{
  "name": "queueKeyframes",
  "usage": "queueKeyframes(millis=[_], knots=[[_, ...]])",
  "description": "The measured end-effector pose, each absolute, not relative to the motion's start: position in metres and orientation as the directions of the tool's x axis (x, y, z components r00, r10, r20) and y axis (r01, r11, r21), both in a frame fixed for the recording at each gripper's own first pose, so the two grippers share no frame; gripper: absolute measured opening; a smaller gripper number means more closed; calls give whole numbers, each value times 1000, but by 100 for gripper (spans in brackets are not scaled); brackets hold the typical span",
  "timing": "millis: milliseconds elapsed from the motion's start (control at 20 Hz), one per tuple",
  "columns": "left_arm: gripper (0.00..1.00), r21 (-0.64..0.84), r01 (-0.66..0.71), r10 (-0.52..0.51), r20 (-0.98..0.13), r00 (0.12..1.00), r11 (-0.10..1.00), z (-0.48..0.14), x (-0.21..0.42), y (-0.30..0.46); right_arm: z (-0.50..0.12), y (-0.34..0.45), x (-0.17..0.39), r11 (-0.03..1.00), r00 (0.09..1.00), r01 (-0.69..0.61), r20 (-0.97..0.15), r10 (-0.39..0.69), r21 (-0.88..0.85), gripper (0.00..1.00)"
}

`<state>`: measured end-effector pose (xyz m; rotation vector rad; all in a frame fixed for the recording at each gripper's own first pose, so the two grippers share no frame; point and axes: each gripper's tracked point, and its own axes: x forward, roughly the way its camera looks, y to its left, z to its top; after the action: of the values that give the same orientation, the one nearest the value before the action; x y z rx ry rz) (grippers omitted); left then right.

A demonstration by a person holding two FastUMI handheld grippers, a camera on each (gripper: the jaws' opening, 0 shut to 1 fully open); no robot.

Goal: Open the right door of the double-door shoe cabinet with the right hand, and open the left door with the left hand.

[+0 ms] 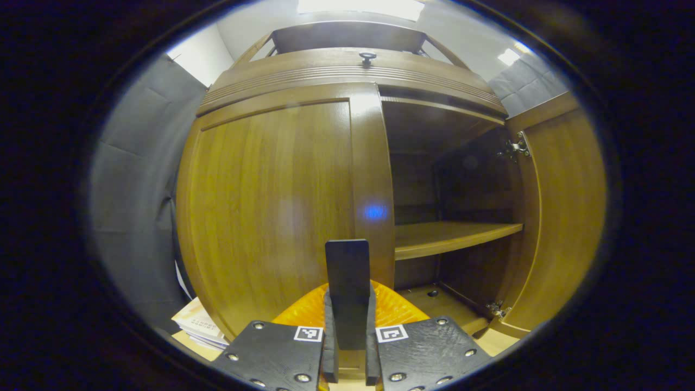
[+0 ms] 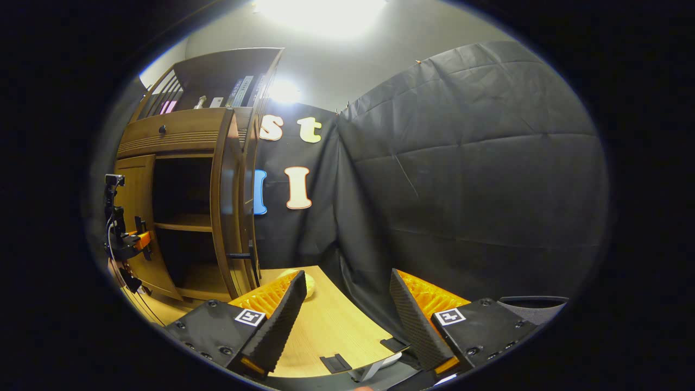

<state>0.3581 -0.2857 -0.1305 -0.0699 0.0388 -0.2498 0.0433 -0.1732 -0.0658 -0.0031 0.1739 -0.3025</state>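
My left gripper (image 1: 347, 304) has its fingers pinching the dark flat handle (image 1: 347, 271) of the brown wooden shoe cabinet's closed left door (image 1: 271, 217). To that door's right, the right door (image 1: 564, 217) stands swung open, baring a wooden shelf (image 1: 450, 236). My right gripper (image 2: 345, 320) hangs with fingers spread over the light wooden desk (image 2: 326, 326), clear of the cabinet; I can read no writing.

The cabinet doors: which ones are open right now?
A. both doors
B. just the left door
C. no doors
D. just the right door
D: in the left gripper view the right door is swung wide, showing the shelf inside, while the left door is shut with the left tool closed on its handle.
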Motion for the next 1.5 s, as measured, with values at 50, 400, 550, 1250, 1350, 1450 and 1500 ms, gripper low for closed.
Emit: queueKeyframes(millis=[50,400,550,1250,1350,1450,1500], knots=[[24,-74,241,-244,-33,969,968,-131,353,-283,-66,-174,42,957,942,289,-169,-289,-27,94],[23,-65,207,-210,-49,976,976,-126,305,-254,-60,-175,34,974,963,225,-155,-222,0,94],[23,-59,183,-186,-52,981,981,-124,281,-235,-56,-171,29,982,973,188,-140,-185,12,94],[23,3,71,-71,-72,995,997,-126,215,-155,-64,-151,11,999,991,-9,-130,14,33,94],[20,25,57,-55,-67,996,998,-127,210,-146,-71,-145,11,999,989,-26,-145,30,32,97],[23,31,56,-53,-73,996,998,-128,205,-139,-73,-134,7,998,987,-47,-151,53,45,97],[17,20,59,-57,-75,996,998,-127,203,-136,-73,-129,7,998,987,-54,-152,59,42,97]])
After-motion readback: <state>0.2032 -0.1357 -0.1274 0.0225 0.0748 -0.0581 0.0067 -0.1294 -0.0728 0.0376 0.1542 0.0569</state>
